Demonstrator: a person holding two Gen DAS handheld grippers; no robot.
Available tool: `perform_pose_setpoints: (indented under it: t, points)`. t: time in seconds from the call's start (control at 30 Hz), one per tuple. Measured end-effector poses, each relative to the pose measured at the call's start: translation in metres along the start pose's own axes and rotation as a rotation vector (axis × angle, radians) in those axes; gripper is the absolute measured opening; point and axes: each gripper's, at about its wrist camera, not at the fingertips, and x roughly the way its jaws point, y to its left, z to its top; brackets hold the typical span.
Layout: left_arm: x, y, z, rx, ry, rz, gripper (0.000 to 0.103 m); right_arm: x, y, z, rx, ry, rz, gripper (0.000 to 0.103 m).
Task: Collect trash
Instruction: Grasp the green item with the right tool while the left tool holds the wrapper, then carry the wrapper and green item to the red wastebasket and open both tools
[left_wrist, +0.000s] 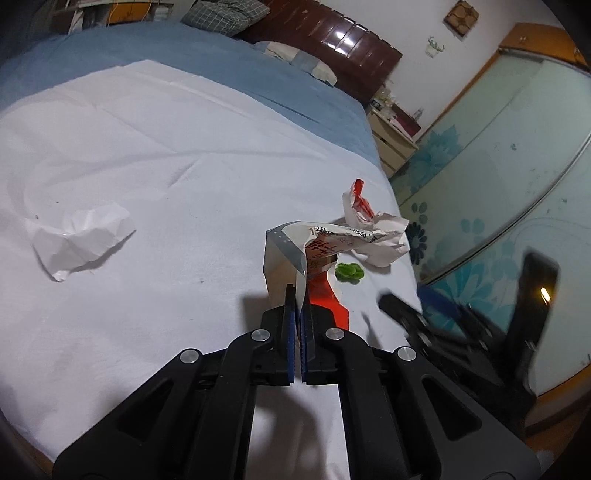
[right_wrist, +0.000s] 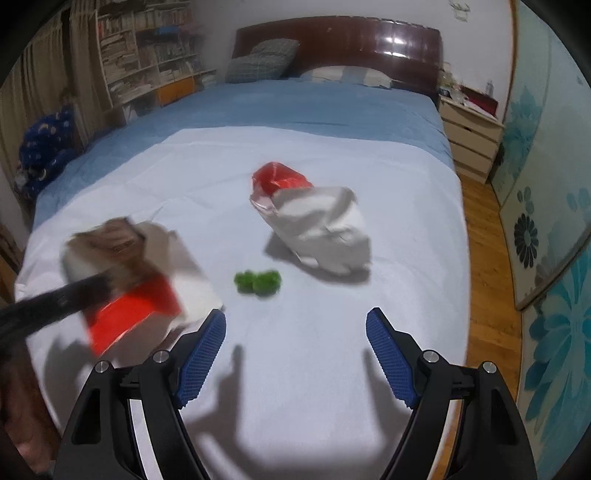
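My left gripper (left_wrist: 298, 299) is shut on a crumpled red-and-white carton (left_wrist: 295, 254), held just above the white sheet; the carton shows blurred in the right wrist view (right_wrist: 136, 273). A crumpled white-and-red wrapper (left_wrist: 373, 229) lies beyond it, also in the right wrist view (right_wrist: 317, 221). A small green scrap (left_wrist: 349, 273) lies between them, in the right wrist view (right_wrist: 258, 281) too. A crumpled white paper (left_wrist: 79, 236) lies far left. My right gripper (right_wrist: 295, 325) is open and empty, short of the green scrap; it appears blurred in the left wrist view (left_wrist: 461, 325).
The trash lies on a white sheet (right_wrist: 332, 350) over a blue bedcover (right_wrist: 295, 107). Pillows and a dark headboard (right_wrist: 340, 44) are at the far end. A nightstand (right_wrist: 469, 136), wood floor and a floral sliding door (right_wrist: 546, 240) are at the right. Bookshelves (right_wrist: 147, 48) stand left.
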Motion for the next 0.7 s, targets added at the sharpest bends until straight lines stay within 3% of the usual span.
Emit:
perform_pose_setpoints:
  t: [0.13, 0.23, 0.27, 0.3, 0.33, 0.53, 0.7]
  points:
    - [-0.008, 0.01, 0.0, -0.016, -0.018, 0.032, 0.001, 0.034, 0.009, 0.013, 0.027, 0.034, 0.047, 0.078]
    - [-0.012, 0.021, 0.004, -0.042, -0.021, 0.051, 0.001, 0.059, 0.015, 0.013, 0.01, 0.082, 0.035, 0.07]
    - [-0.012, 0.022, 0.004, -0.047, -0.021, 0.052, 0.001, 0.058, 0.015, 0.013, 0.011, 0.069, 0.035, 0.061]
    - [-0.011, 0.024, 0.004, -0.052, -0.02, 0.052, 0.001, 0.058, 0.014, 0.013, 0.013, 0.065, 0.036, 0.041]
    - [-0.011, 0.024, 0.004, -0.055, -0.019, 0.051, 0.001, 0.055, 0.012, 0.011, 0.018, 0.058, 0.041, 0.032]
    - [-0.017, 0.014, -0.004, -0.04, -0.034, 0.035, 0.001, 0.026, -0.005, -0.003, 0.044, 0.004, 0.046, 0.032]
    - [-0.05, -0.016, -0.02, 0.025, -0.077, -0.001, 0.001, -0.076, -0.047, -0.016, 0.151, -0.144, 0.066, 0.032]
